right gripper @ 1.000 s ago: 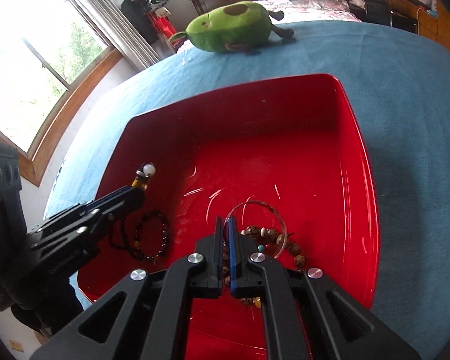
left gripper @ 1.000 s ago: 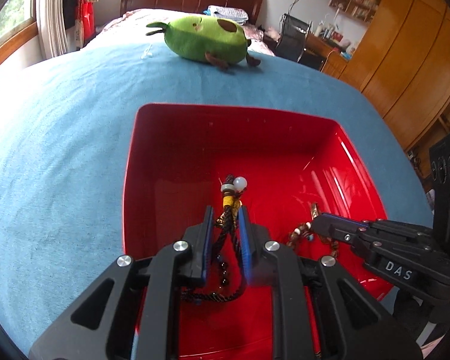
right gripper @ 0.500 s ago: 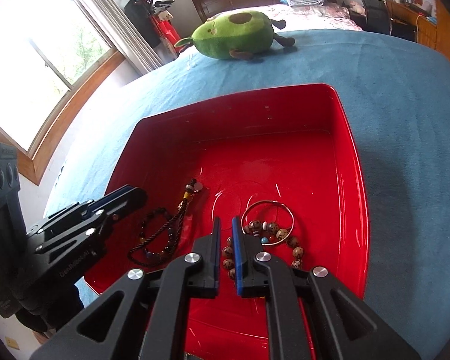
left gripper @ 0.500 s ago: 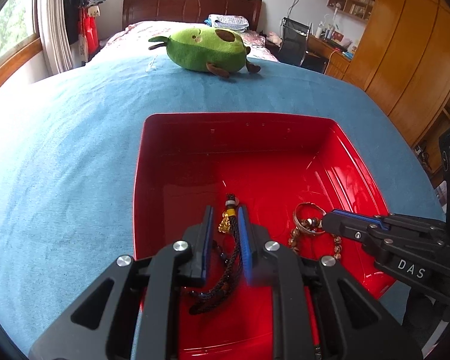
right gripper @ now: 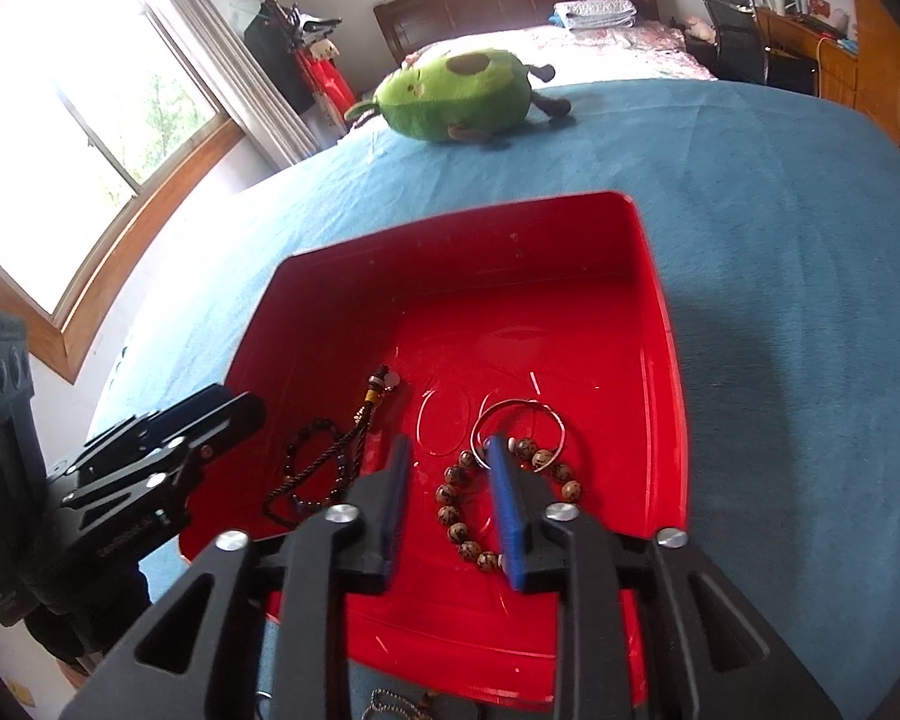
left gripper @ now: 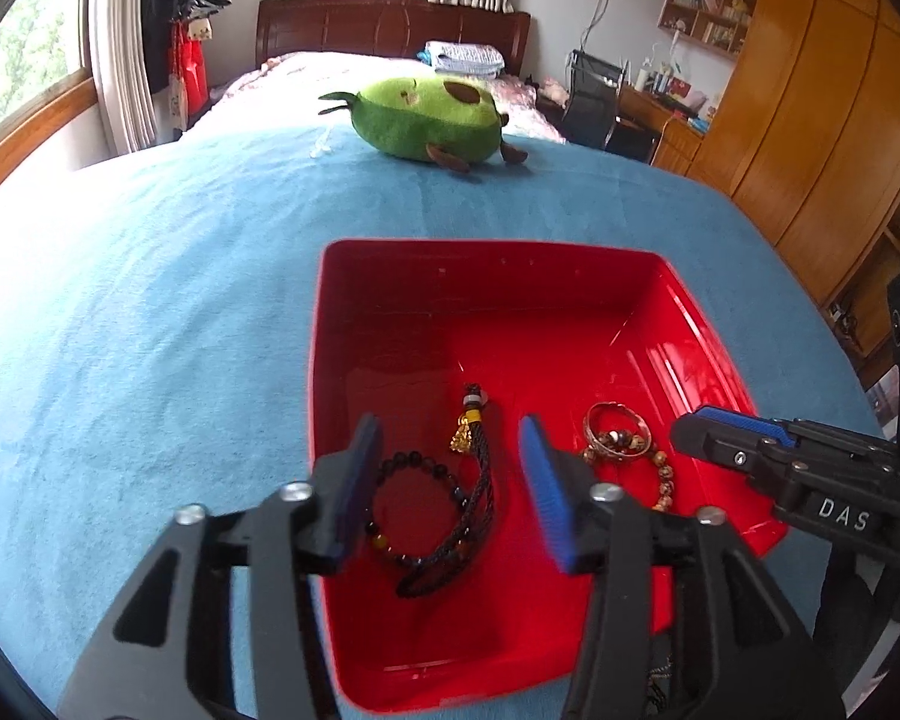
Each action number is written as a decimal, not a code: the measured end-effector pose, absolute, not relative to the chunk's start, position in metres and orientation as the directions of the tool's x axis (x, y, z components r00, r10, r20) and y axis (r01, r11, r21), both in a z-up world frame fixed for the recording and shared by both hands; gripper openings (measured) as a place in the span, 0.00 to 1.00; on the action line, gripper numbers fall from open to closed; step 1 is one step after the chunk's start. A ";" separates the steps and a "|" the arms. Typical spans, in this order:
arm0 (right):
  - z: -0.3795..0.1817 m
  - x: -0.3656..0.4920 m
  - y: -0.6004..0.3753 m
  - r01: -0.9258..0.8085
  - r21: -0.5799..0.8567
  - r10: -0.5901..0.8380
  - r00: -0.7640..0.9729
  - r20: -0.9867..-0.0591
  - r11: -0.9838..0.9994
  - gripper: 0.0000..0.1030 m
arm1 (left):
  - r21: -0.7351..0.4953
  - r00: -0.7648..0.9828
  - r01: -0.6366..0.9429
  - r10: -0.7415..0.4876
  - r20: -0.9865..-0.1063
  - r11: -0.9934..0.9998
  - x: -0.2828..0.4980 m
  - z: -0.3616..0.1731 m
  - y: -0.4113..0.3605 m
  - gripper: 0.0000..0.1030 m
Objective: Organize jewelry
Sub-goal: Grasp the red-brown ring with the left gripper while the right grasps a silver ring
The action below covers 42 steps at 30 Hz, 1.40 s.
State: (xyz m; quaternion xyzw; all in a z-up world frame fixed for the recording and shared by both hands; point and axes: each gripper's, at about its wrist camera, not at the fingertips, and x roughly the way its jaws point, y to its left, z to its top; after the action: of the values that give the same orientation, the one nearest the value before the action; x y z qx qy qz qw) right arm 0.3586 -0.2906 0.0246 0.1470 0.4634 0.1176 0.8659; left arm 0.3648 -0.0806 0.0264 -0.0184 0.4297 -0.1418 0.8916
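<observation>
A red tray sits on the blue cloth. On its floor a dark bead bracelet lies tangled with a braided cord and gold charm. My left gripper hovers above them. Its jaws are opening, and the pads touch nothing. To the right lie a brown bead bracelet and a thin metal bangle. My right gripper hangs over these. Its jaws are opening too, with the beads below them and not pressed. Each gripper shows in the other's view: the right gripper and the left gripper.
A green avocado plush lies on the blue cloth beyond the tray. A thin chain pokes out at the tray's near edge. A bed, a window and wooden wardrobes stand further off.
Both grippers were shut on jewelry and have let go. Their jaws have spread and both have drawn up and back. The cord and the bead bracelet now lie on the tray floor.
</observation>
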 end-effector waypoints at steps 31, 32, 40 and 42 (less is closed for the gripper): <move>-0.001 0.206 -0.280 -0.155 0.426 0.443 0.500 -0.744 0.891 0.51 | -0.108 0.485 0.249 -0.221 -0.846 0.962 0.183 -0.022 -0.006 0.66; -0.004 0.203 -0.279 -0.156 0.428 0.445 0.495 -0.746 0.890 0.49 | -0.108 0.483 0.245 -0.218 -0.848 0.964 0.180 -0.023 -0.001 0.66; -0.020 0.196 -0.232 -0.251 0.430 0.497 0.383 -0.779 0.867 0.28 | -0.120 0.451 0.203 -0.202 -0.869 0.972 0.150 -0.037 0.031 0.62; -0.025 0.198 -0.213 -0.280 0.434 0.511 0.340 -0.789 0.856 0.25 | -0.124 0.441 0.194 -0.199 -0.875 0.973 0.148 -0.039 0.032 0.60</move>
State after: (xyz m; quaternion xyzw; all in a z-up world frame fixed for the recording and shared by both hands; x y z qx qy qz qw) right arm 0.1978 -0.2130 -0.0254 0.1112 0.5201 0.2439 0.8109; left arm 0.1481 0.0324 -0.0386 -0.0023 0.5159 -0.1159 0.8487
